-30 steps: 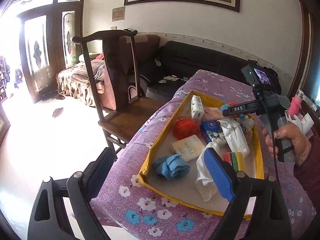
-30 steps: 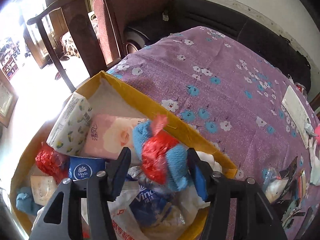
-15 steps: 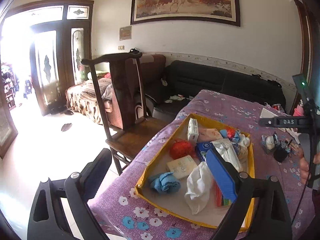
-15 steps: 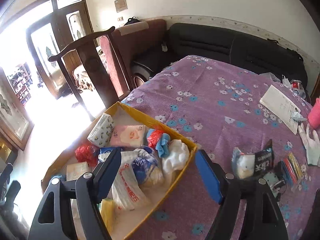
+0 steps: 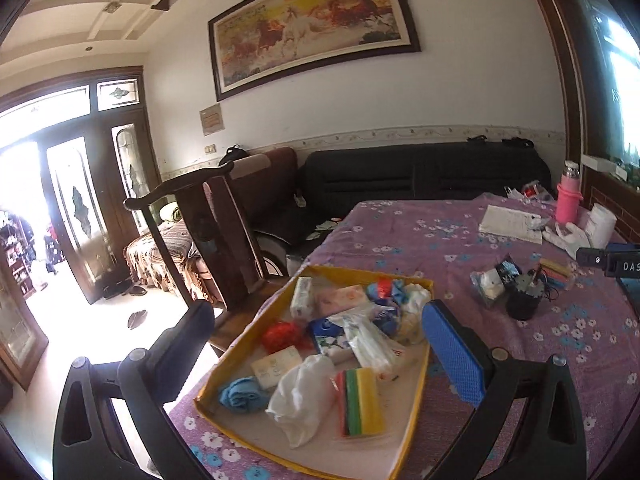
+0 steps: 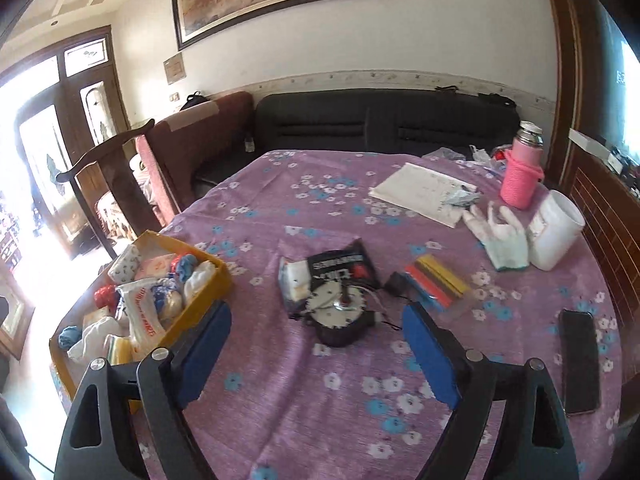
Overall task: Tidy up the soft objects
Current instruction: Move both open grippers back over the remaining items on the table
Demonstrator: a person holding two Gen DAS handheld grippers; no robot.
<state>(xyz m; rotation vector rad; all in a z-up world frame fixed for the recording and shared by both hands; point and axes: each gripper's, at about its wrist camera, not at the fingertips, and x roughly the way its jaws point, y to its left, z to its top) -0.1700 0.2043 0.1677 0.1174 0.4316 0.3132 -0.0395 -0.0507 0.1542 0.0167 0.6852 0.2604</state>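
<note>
A yellow cardboard box (image 5: 420, 392) (image 6: 218, 280) on the purple flowered table holds several soft things: tissue packs, a blue cloth (image 5: 242, 392), a red bundle (image 5: 282, 334), a white cloth (image 5: 300, 396), striped sponges (image 5: 360, 404) and a blue-and-red bundle (image 5: 384, 290) (image 6: 182, 266). My left gripper (image 5: 316, 352) is open and empty above the box's near end. My right gripper (image 6: 316, 350) is open and empty above the table, right of the box, near a packet of sponges (image 6: 436, 282), a packaged item (image 6: 328, 276) and white gloves (image 6: 500, 240).
A black round device (image 6: 340, 316) lies just ahead of the right gripper. A phone (image 6: 580, 364), a white jar (image 6: 554, 232), a pink flask (image 6: 522, 168) and papers (image 6: 420, 192) lie on the table's right and far side. A wooden chair (image 5: 208, 236) stands left of the table.
The right gripper let go of the blue-and-red bundle into the box, opened, and drew back to the right over the table. The left gripper pulled back and up from the box.
</note>
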